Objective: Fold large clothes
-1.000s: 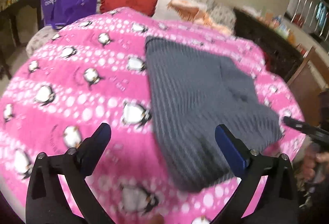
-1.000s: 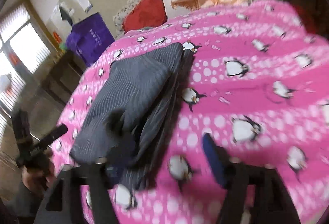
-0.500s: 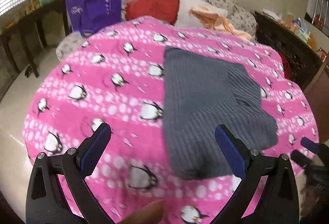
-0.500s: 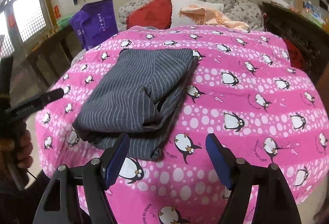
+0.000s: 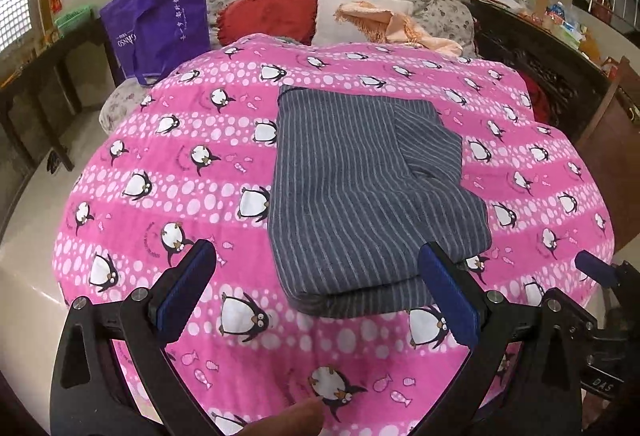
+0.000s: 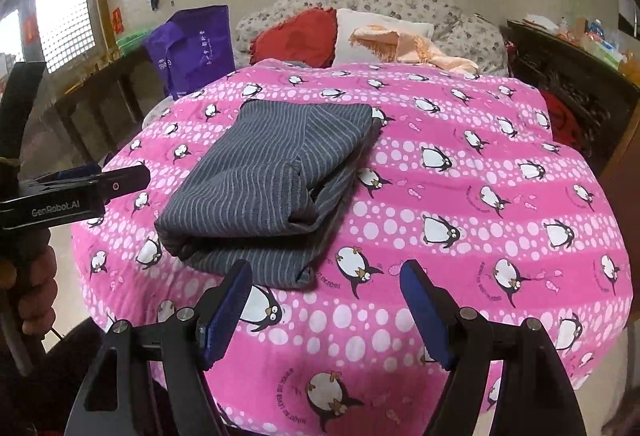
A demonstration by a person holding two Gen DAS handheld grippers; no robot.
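Folded grey garment (image 5: 360, 195) lies amid bare pink blanket (image 5: 168, 175).

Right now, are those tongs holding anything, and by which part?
Nothing. Both the left tongs and right tongs stand open, clear of the folded grey striped garment.

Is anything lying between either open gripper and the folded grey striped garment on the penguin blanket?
Nothing visible: only bare pink penguin blanket lies between the right gripper and the grey striped garment, likewise for the left gripper.
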